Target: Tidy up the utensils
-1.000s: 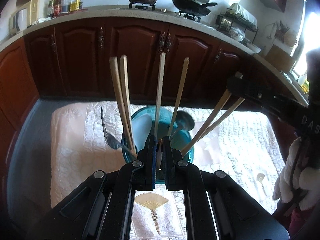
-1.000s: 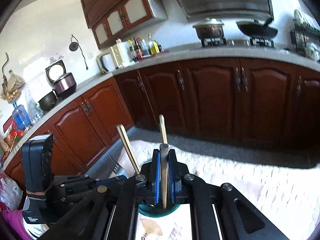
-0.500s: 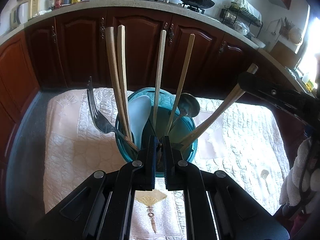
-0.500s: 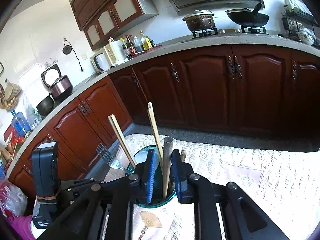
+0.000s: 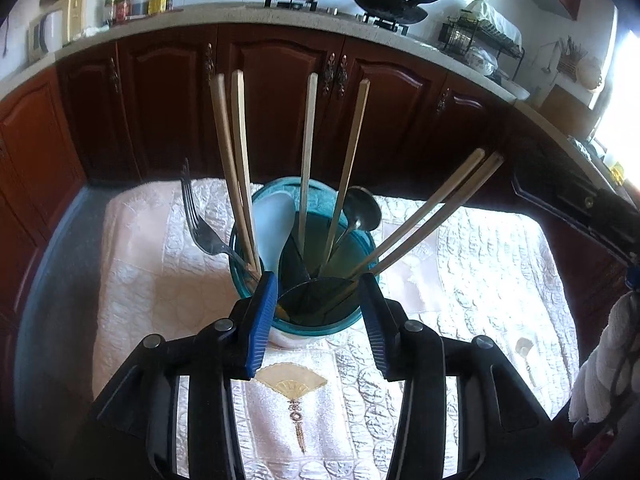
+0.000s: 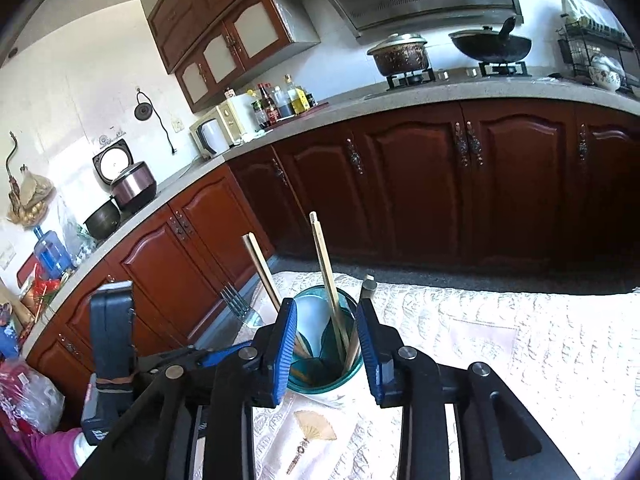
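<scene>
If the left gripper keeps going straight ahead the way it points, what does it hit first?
Most likely the teal utensil cup: the left gripper has open jaws on either side of its near rim, though depth is hard to judge.

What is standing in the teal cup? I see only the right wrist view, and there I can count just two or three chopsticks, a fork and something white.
Observer: The left wrist view shows six wooden chopsticks in the teal cup; two of them lean far to the right.
Operator: Is there also a metal spoon?
Observer: Yes. A metal spoon stands bowl-up at the far right of the cup, partly behind a chopstick.
Operator: And how is the left gripper?
Observer: The left gripper is open, with its fingers on either side of the cup's near rim and nothing between them but the cup.
</scene>
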`<state>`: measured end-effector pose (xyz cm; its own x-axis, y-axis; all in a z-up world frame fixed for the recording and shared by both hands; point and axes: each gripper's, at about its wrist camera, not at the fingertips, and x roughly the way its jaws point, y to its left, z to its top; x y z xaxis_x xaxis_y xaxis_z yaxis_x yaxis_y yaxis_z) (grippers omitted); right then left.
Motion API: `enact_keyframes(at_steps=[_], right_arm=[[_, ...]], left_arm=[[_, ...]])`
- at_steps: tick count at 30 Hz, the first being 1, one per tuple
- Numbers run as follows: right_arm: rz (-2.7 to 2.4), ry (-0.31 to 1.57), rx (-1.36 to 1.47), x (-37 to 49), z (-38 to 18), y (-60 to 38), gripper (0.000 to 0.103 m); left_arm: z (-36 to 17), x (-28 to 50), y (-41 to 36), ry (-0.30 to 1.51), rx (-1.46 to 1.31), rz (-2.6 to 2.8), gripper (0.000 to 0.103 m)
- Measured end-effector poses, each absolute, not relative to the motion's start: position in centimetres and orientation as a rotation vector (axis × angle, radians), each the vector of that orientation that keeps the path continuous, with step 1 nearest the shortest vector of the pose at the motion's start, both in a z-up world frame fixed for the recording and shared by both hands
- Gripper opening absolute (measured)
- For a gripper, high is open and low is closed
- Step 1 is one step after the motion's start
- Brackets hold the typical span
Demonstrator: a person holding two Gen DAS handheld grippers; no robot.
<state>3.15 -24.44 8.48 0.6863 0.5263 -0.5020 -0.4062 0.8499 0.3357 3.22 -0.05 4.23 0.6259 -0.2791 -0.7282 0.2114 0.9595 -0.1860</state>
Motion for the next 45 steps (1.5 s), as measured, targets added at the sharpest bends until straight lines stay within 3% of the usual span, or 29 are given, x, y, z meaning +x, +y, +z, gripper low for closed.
enact_keyframes(at_steps=[24,45], right_arm=[[0.383,0.649,0.109,-1.5,5.3,-21.8,0.04],[0.356,0.659,0.092,-2.0,5.0,-21.2,0.042]], left_arm=[[6.4,-2.4,0.5,0.755,-0.055,-0.146,0.042],[7.3,-3.9,0.7,0.685,0.008,-0.029,0.042]])
